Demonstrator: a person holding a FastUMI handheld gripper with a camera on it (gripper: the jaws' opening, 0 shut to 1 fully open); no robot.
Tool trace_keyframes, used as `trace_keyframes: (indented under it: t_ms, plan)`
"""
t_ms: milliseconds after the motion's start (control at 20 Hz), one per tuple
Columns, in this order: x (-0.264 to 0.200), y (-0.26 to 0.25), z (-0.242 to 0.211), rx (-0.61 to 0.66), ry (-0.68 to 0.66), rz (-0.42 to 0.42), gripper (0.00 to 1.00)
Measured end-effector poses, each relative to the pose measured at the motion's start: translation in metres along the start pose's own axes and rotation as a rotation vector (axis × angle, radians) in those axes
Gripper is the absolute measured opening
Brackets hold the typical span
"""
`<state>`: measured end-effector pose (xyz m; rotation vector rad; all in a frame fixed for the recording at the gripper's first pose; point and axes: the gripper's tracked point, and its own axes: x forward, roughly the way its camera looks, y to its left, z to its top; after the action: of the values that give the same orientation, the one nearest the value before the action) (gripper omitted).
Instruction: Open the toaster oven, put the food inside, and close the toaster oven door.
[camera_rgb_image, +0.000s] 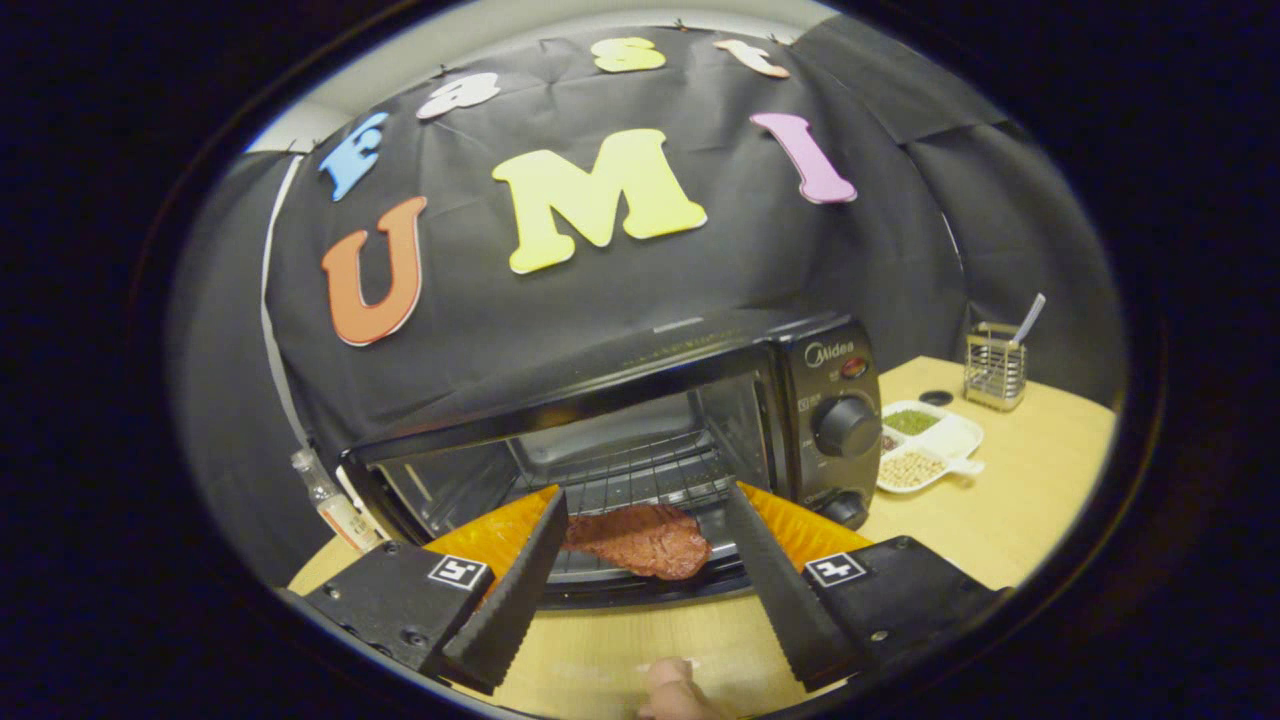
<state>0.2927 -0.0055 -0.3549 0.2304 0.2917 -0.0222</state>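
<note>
The black toaster oven (700, 400) stands on the wooden table (1010, 500) with its door (650, 590) folded down and the wire rack (650, 475) showing inside. A flat reddish piece of food (640, 540), like a steak, lies at the oven's mouth, over the front of the rack and the lowered door. My gripper (645, 500) is open, its fingers spread wide to either side of the food. The left fingertip (550, 515) is at the food's edge. A gap separates the right fingertip (740, 510) from the food.
Right of the oven sit a white divided dish (950, 440) of beans, a small black disc (936, 397) and a wire holder (995, 372) with a utensil. A small bottle (330, 505) stands at the oven's left. A person's fingertip (670, 685) shows below the fingers.
</note>
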Motion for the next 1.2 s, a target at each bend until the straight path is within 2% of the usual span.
trace_keyframes:
  t_ms: [350, 550, 850, 1050, 1200]
  plan:
    - [-0.086, 0.009, 0.017, -0.087, -0.043, 0.043, 1.0]
    - [-0.131, 0.006, 0.013, -0.188, -0.035, 0.026, 1.0]
    - [-0.161, 0.014, -0.047, -0.272, 0.094, 0.038, 1.0]
    - [-0.162, 0.015, -0.114, -0.276, 0.283, 0.037, 1.0]
    - [-0.16, 0.011, -0.136, -0.242, 0.372, 0.027, 1.0]
